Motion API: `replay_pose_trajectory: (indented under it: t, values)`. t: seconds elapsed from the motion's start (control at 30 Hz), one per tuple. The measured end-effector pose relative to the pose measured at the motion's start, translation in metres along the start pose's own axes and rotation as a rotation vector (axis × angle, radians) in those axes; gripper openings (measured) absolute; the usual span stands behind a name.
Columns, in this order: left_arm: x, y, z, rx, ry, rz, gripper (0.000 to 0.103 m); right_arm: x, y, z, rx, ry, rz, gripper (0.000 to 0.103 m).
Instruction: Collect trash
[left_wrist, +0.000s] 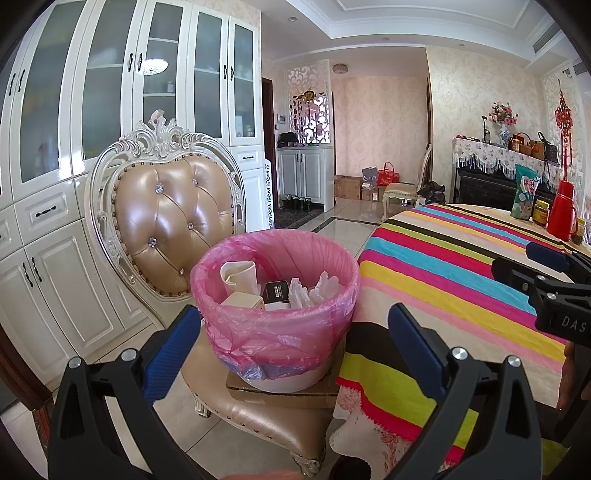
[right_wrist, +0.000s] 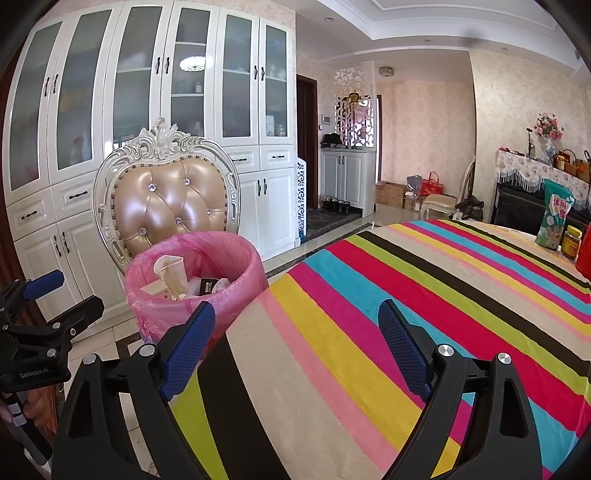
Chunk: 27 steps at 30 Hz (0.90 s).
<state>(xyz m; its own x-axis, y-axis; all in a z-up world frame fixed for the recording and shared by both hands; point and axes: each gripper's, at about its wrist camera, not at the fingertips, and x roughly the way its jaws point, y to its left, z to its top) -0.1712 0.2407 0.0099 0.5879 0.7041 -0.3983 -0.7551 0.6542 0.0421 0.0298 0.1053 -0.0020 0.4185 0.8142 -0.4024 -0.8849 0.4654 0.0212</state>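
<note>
Left wrist view: the left tongs (left_wrist: 291, 350) stand wide apart with nothing between them, aimed at the trash bin (left_wrist: 277, 295), a white pail lined with a pink bag. The bin sits on a flat cardboard piece (left_wrist: 284, 397) on the seat of an ornate chair (left_wrist: 173, 206), just beside the rounded near-left edge of the worktop (left_wrist: 443, 266), whose striped cloth hangs down past the seat. Inside the bin lie a crumpled paper cup (left_wrist: 240, 275), a small black box (left_wrist: 277, 291) and white wrappers (left_wrist: 314, 291); the box's label is too small to read. Open tiled floor (left_wrist: 347, 225) runs between chair and worktop toward the far cabinets.

Right wrist view: the right tongs (right_wrist: 295, 347) are likewise spread and empty, above the worktop's bare near edge. At the far right edge stand a green snack bag (right_wrist: 556, 218) with Chinese characters and a yellow-lidded jar (right_wrist: 571, 242); a red object beside them is cut off by the frame. Lettering on the left device at the frame's left edge reads roughly "GenRobot.AI"; in the left view the right device shows "DAS", the rest cut off.
</note>
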Motion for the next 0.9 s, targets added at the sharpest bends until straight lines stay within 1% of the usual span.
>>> replay_pose_trajectory:
  t: [0.13, 0.3, 0.47, 0.7, 0.9]
  values:
    - [0.0, 0.0, 0.0, 0.001, 0.002, 0.001, 0.098, -0.001, 0.0, 0.001, 0.0, -0.002, 0.014, 0.085]
    - [0.001, 0.001, -0.003, 0.004, 0.002, 0.005, 0.098, -0.006, 0.002, 0.003, 0.007, -0.025, 0.078, 0.085]
    - [-0.001, 0.003, -0.005, 0.001, -0.007, 0.009, 0.098, -0.011, 0.008, 0.004, -0.009, -0.045, 0.113, 0.085]
    - [-0.005, 0.005, -0.003, -0.019, -0.022, -0.003, 0.098, -0.012, 0.014, 0.002, -0.027, -0.042, 0.12, 0.085]
    - [-0.007, 0.003, -0.004, -0.013, -0.026, 0.011, 0.098, -0.015, 0.018, 0.001, -0.043, -0.048, 0.124, 0.085]
